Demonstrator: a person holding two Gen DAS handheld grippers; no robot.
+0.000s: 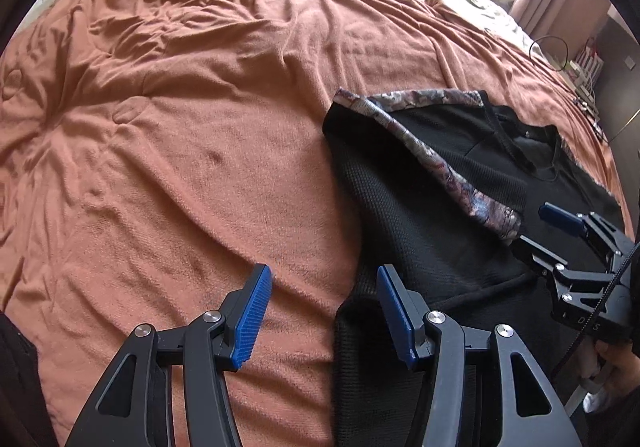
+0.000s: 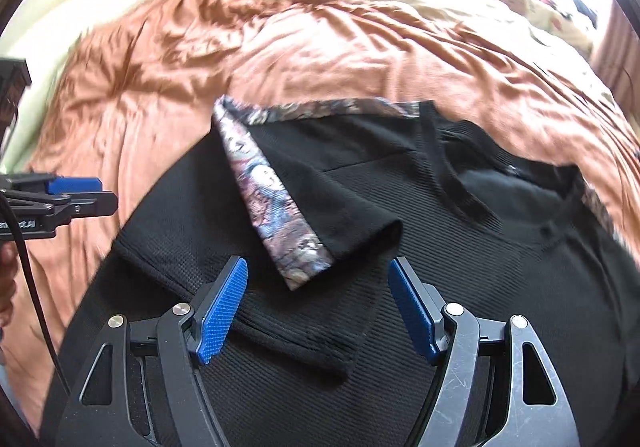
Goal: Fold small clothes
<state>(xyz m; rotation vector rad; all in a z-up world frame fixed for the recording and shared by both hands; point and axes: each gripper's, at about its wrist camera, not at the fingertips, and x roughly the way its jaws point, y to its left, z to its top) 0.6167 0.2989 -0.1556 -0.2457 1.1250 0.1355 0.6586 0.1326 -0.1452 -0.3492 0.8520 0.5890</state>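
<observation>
A black shirt with a patterned sleeve trim folded across it lies on the rust blanket covering the bed. The left gripper hangs at its edge, the right gripper above it, both sets of fingers spread, holding nothing.

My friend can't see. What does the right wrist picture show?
A black shirt with a patterned sleeve folded across it lies on an orange blanket. The open right gripper hovers over it; the left gripper is at the left edge.
</observation>
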